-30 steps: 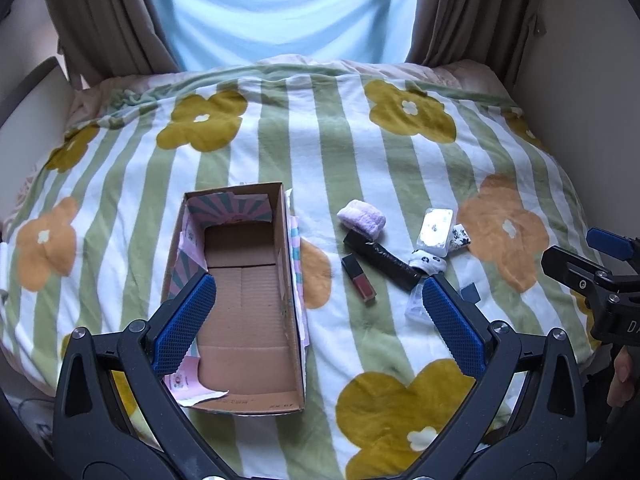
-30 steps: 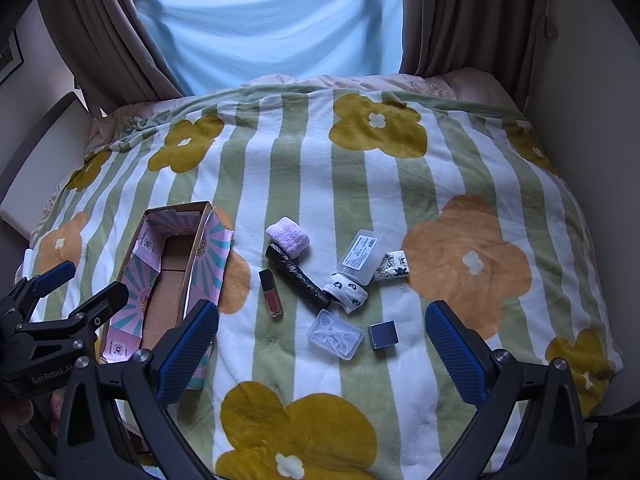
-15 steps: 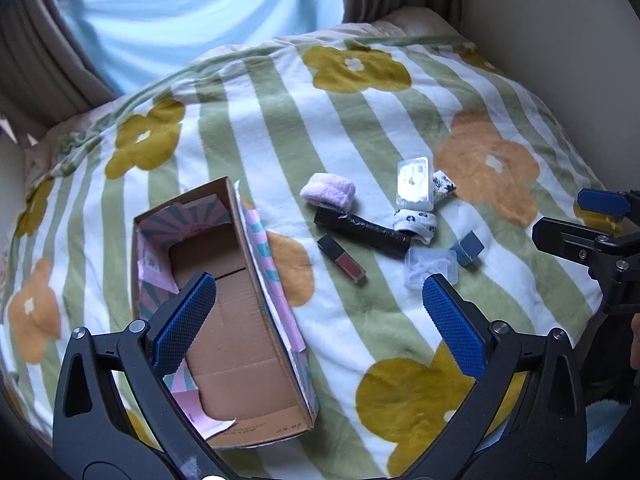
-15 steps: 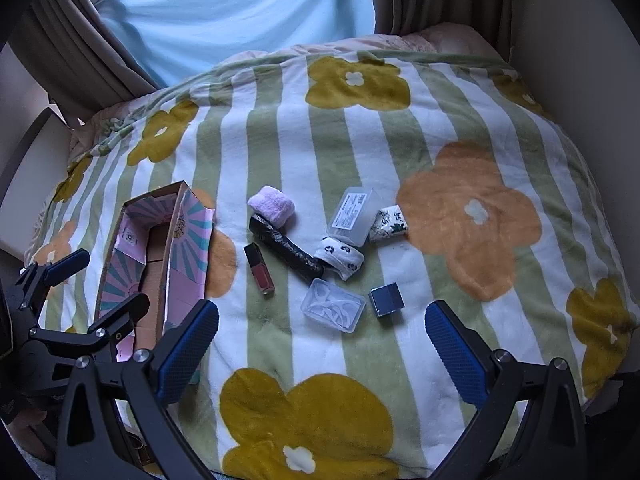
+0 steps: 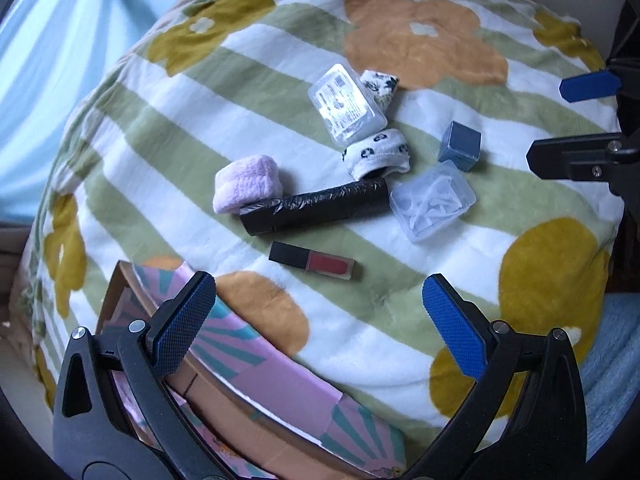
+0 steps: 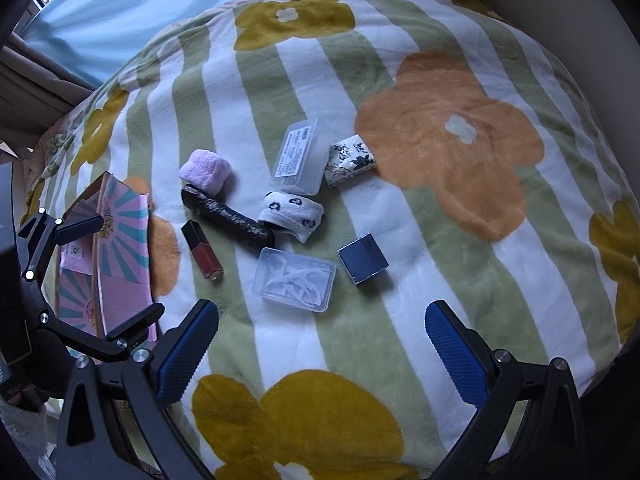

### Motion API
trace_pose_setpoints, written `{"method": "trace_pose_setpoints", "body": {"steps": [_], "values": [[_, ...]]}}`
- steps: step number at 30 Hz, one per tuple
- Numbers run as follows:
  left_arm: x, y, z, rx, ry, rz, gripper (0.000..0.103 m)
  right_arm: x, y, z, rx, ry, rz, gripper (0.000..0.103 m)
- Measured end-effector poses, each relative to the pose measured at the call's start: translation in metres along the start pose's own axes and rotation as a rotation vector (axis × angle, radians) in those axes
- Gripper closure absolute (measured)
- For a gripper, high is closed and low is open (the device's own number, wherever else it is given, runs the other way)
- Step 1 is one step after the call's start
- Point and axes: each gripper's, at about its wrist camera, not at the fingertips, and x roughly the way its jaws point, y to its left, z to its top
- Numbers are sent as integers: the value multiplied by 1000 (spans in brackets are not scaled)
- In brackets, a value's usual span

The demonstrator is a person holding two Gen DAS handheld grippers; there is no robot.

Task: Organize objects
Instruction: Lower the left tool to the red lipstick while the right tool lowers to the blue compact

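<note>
Both tools hang above a bed (image 6: 400, 320) covered in a green-and-white striped blanket with yellow and orange flowers. The left gripper (image 5: 318, 312) has its jaws spread wide and released, with nothing between them; the right gripper (image 6: 322, 338) is likewise spread and empty. Just ahead of the left jaws lies a lip gloss tube (image 5: 311, 261) with a black cap and red body, flat on the blanket. Beyond it is a black roll (image 5: 316, 205), lying crosswise, with a pink rolled cloth (image 5: 248, 189) touching its left end and a white rolled sock with dark prints (image 5: 376, 153) touching its right end. Farther ahead sits a clear lidded box with a label (image 5: 347, 105), and a floral patterned roll (image 5: 380, 82) rests against its far side. Ahead and to the right of the left jaws are a clear plastic case of small white pieces (image 5: 432, 203) and, just past it, a small blue cube box (image 5: 459, 146). In the right wrist view that clear case (image 6: 295, 279) lies directly ahead of the right jaws, between the two blue pads, with the blue cube (image 6: 363, 258) just beside it to the right. An open cardboard box with pink and teal sunburst flaps (image 5: 256, 360) sits under and behind the left jaws' left pad, at the bed's near edge.
</note>
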Motion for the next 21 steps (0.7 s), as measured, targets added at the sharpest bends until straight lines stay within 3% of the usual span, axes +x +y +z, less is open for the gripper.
{"method": "trace_pose_setpoints", "body": {"steps": [8,15,21], "values": [[63,-1,15,154,151,-95,1,48,-26,6,-111,38,-102,0],[107,-3,10,233,284,-111,1,81,-47,1,-118,93,-73,0],[125,1,7,267,319,-143,1,99,-53,3,-128,109,-44,1]]}}
